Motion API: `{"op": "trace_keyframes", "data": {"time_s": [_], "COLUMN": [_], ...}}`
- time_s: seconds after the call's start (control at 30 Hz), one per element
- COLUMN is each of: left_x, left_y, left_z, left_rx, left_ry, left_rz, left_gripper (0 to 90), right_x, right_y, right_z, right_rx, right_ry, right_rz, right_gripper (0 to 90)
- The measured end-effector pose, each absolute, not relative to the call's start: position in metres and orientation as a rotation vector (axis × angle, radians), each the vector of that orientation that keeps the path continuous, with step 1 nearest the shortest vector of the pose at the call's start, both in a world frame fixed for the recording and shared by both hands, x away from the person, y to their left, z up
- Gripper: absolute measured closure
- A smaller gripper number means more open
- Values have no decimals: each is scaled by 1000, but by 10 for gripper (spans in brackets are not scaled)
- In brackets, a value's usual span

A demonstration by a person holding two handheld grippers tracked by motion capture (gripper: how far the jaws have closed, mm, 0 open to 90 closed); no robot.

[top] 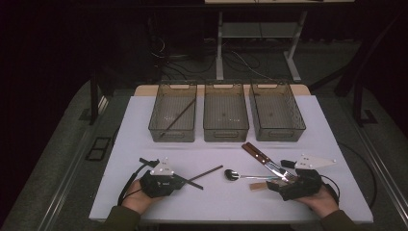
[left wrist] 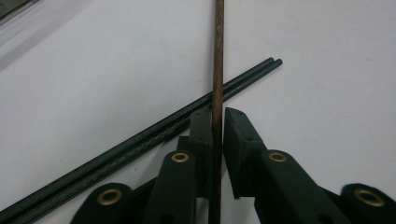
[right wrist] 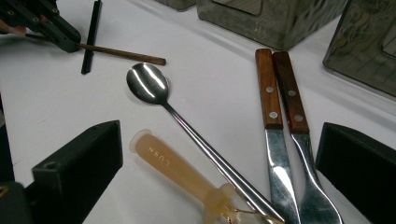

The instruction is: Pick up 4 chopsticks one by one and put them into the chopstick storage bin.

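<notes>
Left tool (left wrist: 216, 122) tight on brown chopstick (left wrist: 217, 56), its near end cut off; right tool (right wrist: 219, 154) wide

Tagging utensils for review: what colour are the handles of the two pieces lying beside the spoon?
Reddish-brown wood handles with silver rivets, clearest in the right gripper view.

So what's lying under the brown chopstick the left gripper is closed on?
Under the brown chopstick, the pair of black chopsticks lies on the white table, crossing beneath it at a slant. The crossing spot itself sits hidden behind the left gripper.
</notes>
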State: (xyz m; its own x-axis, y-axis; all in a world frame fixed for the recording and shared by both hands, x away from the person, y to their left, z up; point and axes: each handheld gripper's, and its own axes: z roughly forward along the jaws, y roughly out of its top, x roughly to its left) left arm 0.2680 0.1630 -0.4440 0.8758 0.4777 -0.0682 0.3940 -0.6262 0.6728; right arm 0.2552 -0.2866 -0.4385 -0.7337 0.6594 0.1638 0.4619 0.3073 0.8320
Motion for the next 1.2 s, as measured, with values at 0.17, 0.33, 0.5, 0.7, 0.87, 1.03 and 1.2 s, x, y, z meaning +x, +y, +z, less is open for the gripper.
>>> {"op": "trace_keyframes", "data": {"time_s": [0.17, 0.33, 0.5, 0.7, 0.87, 1.03, 1.2], "left_x": [268, 268, 268, 268, 267, 268, 269], "left_y": [163, 163, 162, 163, 165, 168, 167], "left_z": [-444, -444, -443, -440, -437, -433, -429], "left_rx": [2335, 2343, 2348, 2338, 2318, 2294, 2291], "left_ry": [601, 586, 582, 579, 599, 623, 639], "left_rz": [154, 158, 160, 157, 146, 143, 157], "left_gripper": [843, 850, 852, 853, 853, 853, 852], "right_x": [255, 256, 255, 256, 255, 256, 255], "right_y": [-287, -286, -287, -287, -287, -287, -287], "right_z": [-439, -439, -439, -439, -438, -439, -438], "right_rx": [1033, 1033, 1033, 1032, 1032, 1032, 1031], "right_ry": [2363, 2366, 2363, 2367, 2364, 2367, 2366], "right_rz": [1399, 1394, 1398, 1395, 1398, 1400, 1403], "right_gripper": [5, 5, 5, 5, 5, 5, 5]}}
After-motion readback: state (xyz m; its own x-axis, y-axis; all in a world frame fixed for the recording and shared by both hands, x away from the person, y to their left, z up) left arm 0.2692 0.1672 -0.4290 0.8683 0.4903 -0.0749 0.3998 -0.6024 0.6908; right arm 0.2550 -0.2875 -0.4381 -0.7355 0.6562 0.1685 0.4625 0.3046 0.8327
